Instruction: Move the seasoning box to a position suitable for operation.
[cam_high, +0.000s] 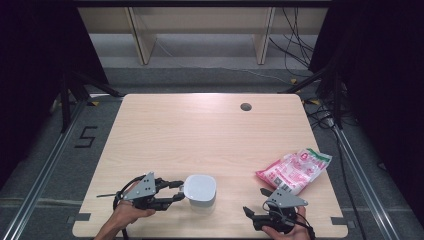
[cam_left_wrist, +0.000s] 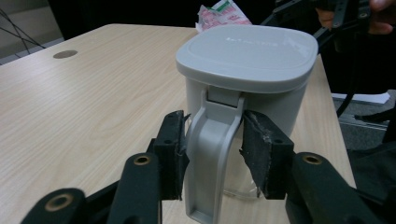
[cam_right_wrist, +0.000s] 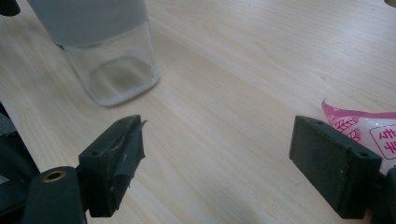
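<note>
A jug with a grey square lid and a clear lower body stands upright near the table's front edge. Its grey handle faces my left gripper, whose jaws are shut on it, one pad on each side. A pink and white plastic bag lies at the front right of the table. My right gripper sits just in front of the bag, open, with bare tabletop between its pads. A corner of the bag shows beside the right pad.
The light wooden table has a small round cable hole near its far edge. Beyond the table are wooden furniture legs and loose cables on the floor. Dark stands flank both sides.
</note>
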